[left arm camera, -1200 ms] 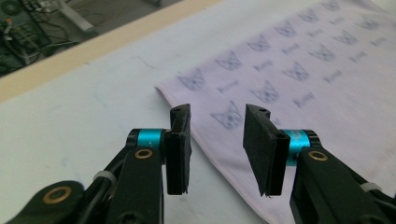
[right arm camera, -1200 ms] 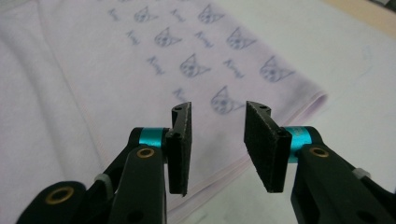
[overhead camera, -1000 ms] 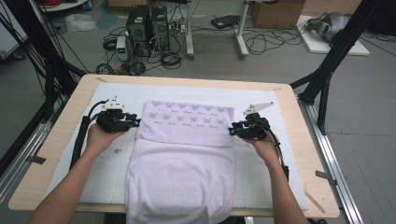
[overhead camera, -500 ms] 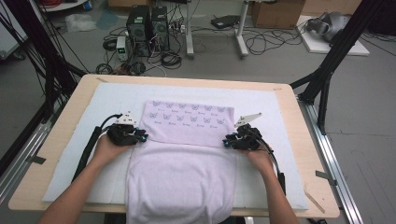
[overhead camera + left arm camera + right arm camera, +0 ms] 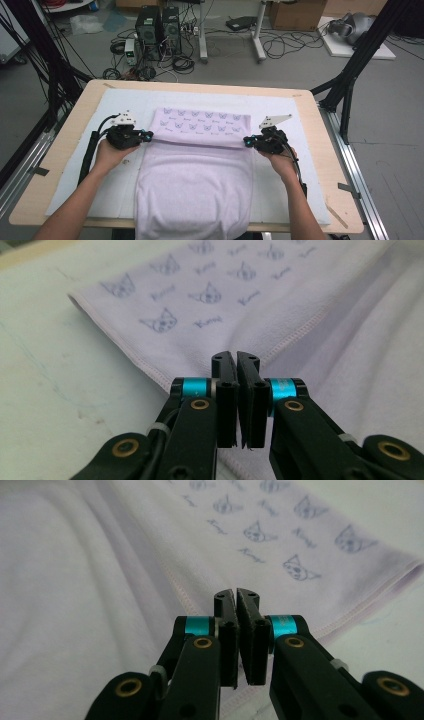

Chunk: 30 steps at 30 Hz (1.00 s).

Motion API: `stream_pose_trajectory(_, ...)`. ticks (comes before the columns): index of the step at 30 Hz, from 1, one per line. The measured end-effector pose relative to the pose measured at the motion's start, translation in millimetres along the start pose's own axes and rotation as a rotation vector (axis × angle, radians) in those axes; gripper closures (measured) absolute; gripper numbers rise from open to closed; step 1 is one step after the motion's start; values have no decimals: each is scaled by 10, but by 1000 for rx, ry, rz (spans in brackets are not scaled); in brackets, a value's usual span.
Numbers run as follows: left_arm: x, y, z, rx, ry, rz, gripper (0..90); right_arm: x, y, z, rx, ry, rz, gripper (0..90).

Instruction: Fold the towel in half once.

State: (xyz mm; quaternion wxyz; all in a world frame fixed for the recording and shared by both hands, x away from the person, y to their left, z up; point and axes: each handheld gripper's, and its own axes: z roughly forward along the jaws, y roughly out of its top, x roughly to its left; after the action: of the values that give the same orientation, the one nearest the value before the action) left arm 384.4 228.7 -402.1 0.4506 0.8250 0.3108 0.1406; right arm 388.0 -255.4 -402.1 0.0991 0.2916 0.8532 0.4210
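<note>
1. Lilac towel [image 5: 197, 170] lies flat on the white mat [image 5: 295, 200] that covers the wooden table [image 5: 67, 145]. Its near end hangs over the table's front edge.
2. The far end of the towel is folded back toward the person. This shows a band printed with small cat-face drawings and a short script word under each.
3. The script word is too small and blurred to read with certainty in either gripper view.
4. Left gripper [image 5: 236, 360] sits at the left end of the folded band. Its jaws have just been closing and now stand pressed together, with the towel's stitched hem running in under the tips. Whether cloth is actually pinched between them cannot be told.
5. Right gripper [image 5: 235, 596] sits at the right end of the band in the same state: jaws just closed, hem passing beneath, hold on the cloth not certain.
6. The two grippers are well apart, with the towel between them.
</note>
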Motion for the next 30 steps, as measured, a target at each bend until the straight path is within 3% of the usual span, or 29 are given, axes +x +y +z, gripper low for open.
stream_pose_trajectory(3,-85,56,-163,-20,-10,14,865,72,70,-155,-35,15,-19,875)
stream_pose_trajectory(6,-267,36,-397,-34,-32,58,866,251,77,-336,-38,33,-56,875)
stream_pose_trajectory(8,-439,-45,-572,-25,-39,94,865,417,28,-469,-27,47,-88,875)
stream_pose_trajectory(14,-1100,-447,-1037,-13,-81,177,857,1033,-318,-828,-44,159,-130,872)
stream_pose_trajectory(16,-1215,-538,-1055,24,-65,200,754,1164,-430,-861,-32,192,-133,832)
stream_pose_trajectory(18,-1211,-566,-1024,34,-58,202,683,1173,-492,-833,-12,197,-127,746)
stream_pose_trajectory(21,-1101,-529,-925,29,-26,202,644,1040,-512,-762,-15,170,-95,665)
stream_pose_trajectory(30,-472,-274,-396,0,42,85,607,467,-294,-389,-5,50,-42,548)
